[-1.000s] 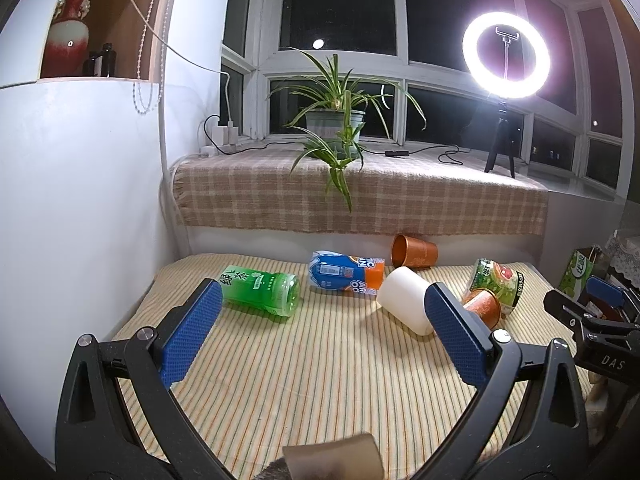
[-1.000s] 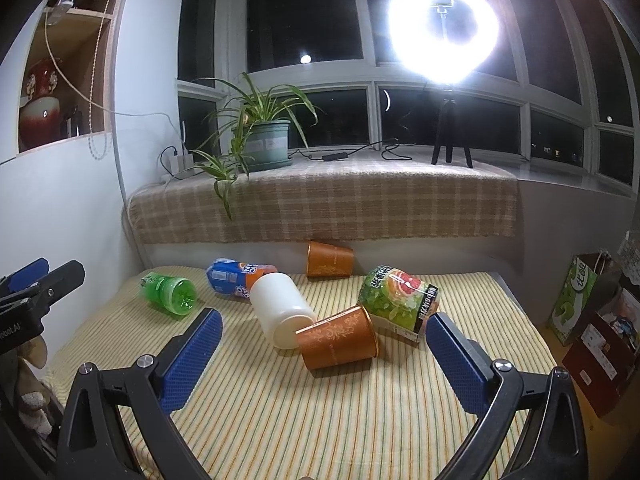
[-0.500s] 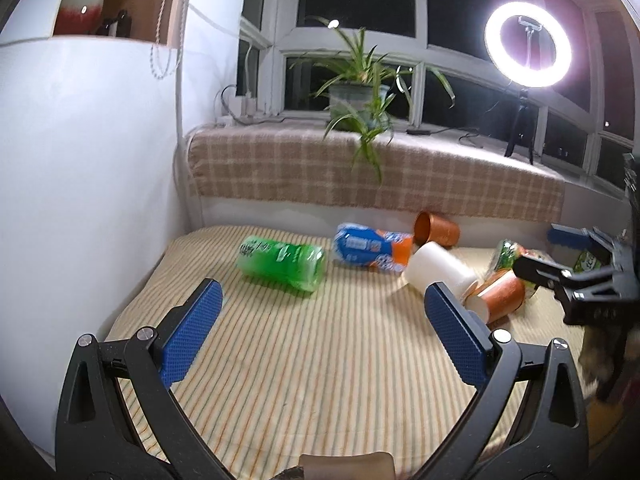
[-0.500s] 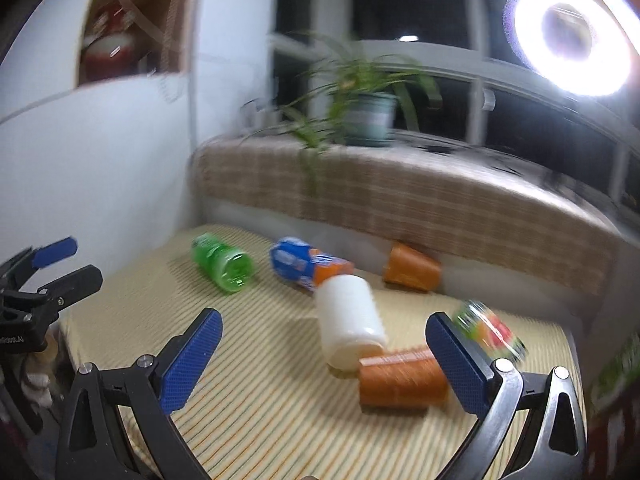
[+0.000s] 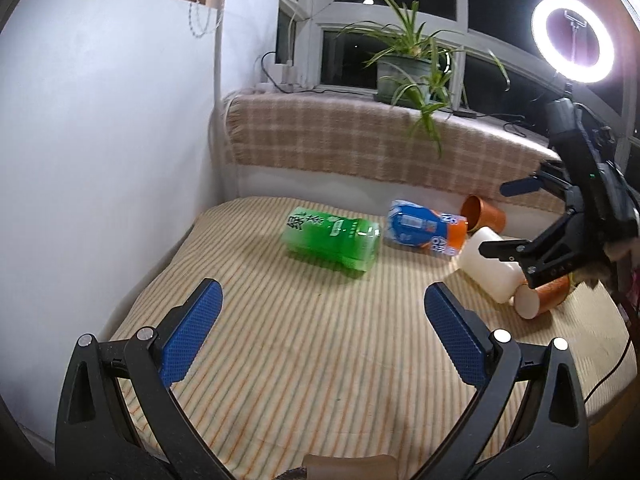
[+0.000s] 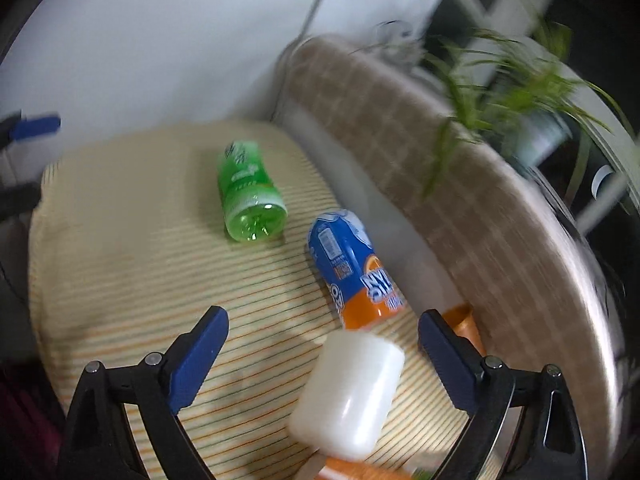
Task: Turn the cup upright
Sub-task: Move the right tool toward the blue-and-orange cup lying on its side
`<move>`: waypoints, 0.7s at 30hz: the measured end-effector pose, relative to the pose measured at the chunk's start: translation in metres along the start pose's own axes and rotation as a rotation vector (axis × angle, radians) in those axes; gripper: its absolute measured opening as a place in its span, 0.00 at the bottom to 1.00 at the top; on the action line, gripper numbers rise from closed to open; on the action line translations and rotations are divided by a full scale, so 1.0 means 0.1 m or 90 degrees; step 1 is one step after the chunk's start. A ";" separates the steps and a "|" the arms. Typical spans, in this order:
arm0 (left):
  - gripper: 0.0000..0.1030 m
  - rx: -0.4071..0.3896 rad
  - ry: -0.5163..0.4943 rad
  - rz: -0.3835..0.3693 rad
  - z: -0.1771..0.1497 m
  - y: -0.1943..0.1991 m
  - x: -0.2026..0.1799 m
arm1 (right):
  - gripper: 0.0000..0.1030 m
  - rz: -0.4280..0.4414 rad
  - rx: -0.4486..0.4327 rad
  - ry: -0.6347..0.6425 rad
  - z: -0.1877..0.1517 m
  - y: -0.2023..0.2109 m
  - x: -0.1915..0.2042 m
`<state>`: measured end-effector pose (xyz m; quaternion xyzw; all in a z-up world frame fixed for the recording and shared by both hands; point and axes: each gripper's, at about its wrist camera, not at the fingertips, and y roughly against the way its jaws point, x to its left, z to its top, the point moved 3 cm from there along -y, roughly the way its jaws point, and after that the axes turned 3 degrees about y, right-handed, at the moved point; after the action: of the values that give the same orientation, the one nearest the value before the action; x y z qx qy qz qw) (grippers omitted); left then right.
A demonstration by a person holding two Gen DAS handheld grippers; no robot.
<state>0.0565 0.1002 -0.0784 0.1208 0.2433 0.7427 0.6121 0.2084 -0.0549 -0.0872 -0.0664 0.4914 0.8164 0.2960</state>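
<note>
A white cup [image 6: 348, 394] lies on its side on the striped mat, between my right gripper's open fingers; it also shows in the left wrist view [image 5: 490, 268]. My right gripper [image 6: 322, 356] is open and empty, just above the cup, and it shows from outside in the left wrist view [image 5: 508, 218]. An orange cup [image 5: 544, 300] lies on its side by the white one. Another orange cup [image 5: 482, 216] lies on its side near the back wall. My left gripper [image 5: 320, 334] is open and empty over the near mat.
A green bottle [image 5: 332, 238] and a blue-orange bottle [image 5: 426, 230] lie on the mat [image 5: 280, 344]. A white wall [image 5: 100, 140] stands on the left. A checked ledge [image 5: 360, 144] with a plant [image 5: 408, 68] and a ring light [image 5: 572, 40] runs behind.
My right gripper has swung forward and down, tilting, to hover over the white cup. My left gripper has shifted left and turned slightly. Nothing was grasped.
</note>
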 end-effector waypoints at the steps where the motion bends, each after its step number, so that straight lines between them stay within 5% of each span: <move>1: 1.00 0.001 0.002 0.003 0.01 -0.02 0.02 | 0.93 0.006 0.009 0.017 0.04 -0.07 -0.01; 12: 1.00 0.014 0.026 0.029 0.07 -0.20 0.23 | 0.89 -0.003 0.116 0.153 0.30 -0.87 -0.10; 21: 1.00 0.030 0.033 0.039 0.08 -0.35 0.30 | 0.88 -0.020 0.157 0.188 0.38 -1.31 -0.20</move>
<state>0.0835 0.1353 -0.0931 0.1234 0.2726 0.7580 0.5796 0.3037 0.0139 -0.1600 -0.1564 0.6246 0.7268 0.2391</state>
